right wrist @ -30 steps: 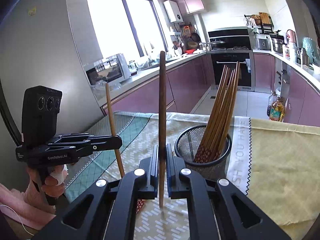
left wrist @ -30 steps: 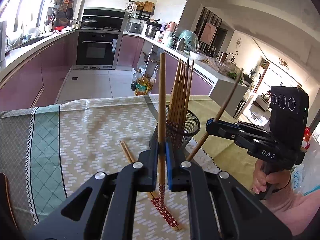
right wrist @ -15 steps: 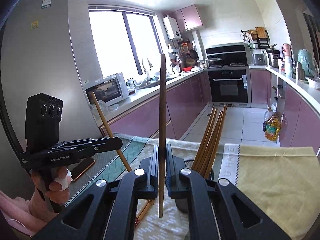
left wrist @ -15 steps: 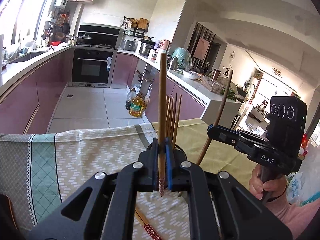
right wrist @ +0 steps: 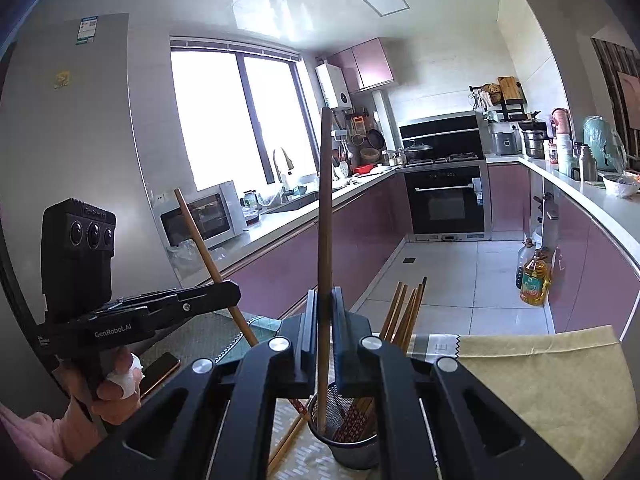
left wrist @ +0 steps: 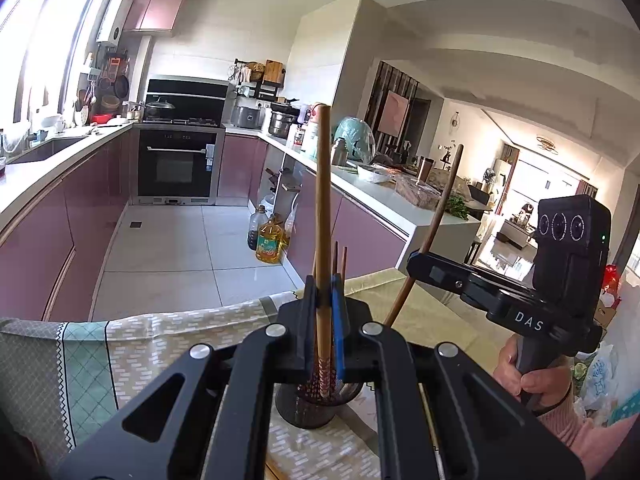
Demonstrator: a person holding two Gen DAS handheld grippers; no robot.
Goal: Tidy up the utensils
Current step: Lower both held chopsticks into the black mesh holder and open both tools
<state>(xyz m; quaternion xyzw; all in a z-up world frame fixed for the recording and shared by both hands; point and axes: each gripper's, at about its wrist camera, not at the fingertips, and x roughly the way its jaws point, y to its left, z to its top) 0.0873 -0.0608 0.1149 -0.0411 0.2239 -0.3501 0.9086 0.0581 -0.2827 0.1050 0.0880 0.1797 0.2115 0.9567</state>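
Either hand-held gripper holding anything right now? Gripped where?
Both. The left hand-held gripper clamps one chopstick near its patterned lower end. The right hand-held gripper clamps another chopstick on its lower shaft, tip inside the mesh holder.

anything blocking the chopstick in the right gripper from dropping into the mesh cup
Nothing visible blocks it. The chopstick in the right gripper already has its lower tip inside the mesh cup, beside the chopsticks already standing there.

Left gripper (left wrist: 325, 304) and right gripper (right wrist: 323, 320) both clamped (jaws nearly together), side by side.
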